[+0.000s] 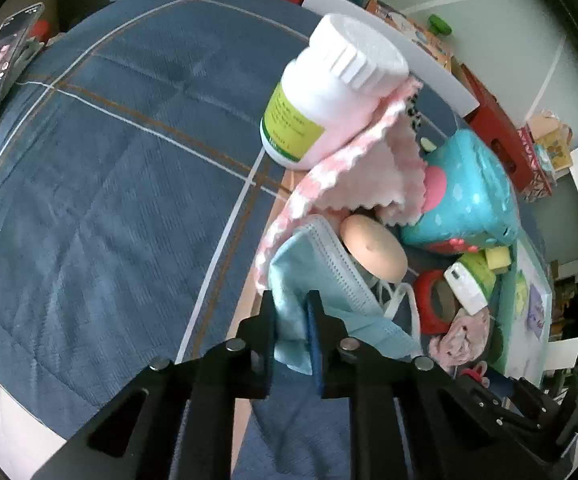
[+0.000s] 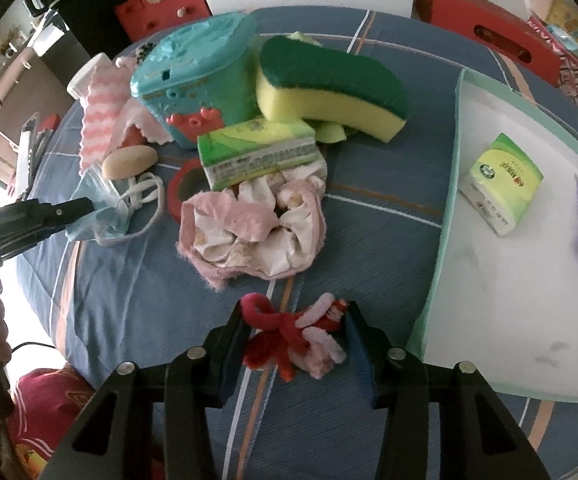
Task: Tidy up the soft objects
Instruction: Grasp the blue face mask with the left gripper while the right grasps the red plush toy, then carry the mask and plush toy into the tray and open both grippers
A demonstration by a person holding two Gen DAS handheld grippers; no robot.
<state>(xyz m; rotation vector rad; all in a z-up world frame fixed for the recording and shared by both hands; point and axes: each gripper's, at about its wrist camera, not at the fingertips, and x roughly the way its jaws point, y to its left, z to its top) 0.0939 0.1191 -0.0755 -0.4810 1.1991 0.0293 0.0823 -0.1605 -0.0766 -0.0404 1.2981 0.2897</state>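
Observation:
My left gripper (image 1: 292, 304) is shut on a light blue face mask (image 1: 329, 280); it also shows in the right wrist view (image 2: 101, 212), at the left of the pile. My right gripper (image 2: 295, 322) is closed around a red and pink fuzzy hair tie (image 2: 297, 336) on the blue bedspread (image 2: 129, 300). A crumpled pink cloth (image 2: 249, 232) lies just beyond it. A pink towel (image 1: 373, 168) lies under a tilted white pill bottle (image 1: 329, 92). A yellow-green sponge (image 2: 329, 84) and a green tissue pack (image 2: 257, 148) lie further back.
A white tray with a mint rim (image 2: 447, 208) sits at the right, holding a tissue pack (image 2: 501, 184). A teal plastic toy box (image 2: 197, 80), a tan oval soap (image 2: 129, 162) and a red ring (image 2: 177, 192) sit in the pile. A phone (image 1: 1, 68) lies far left.

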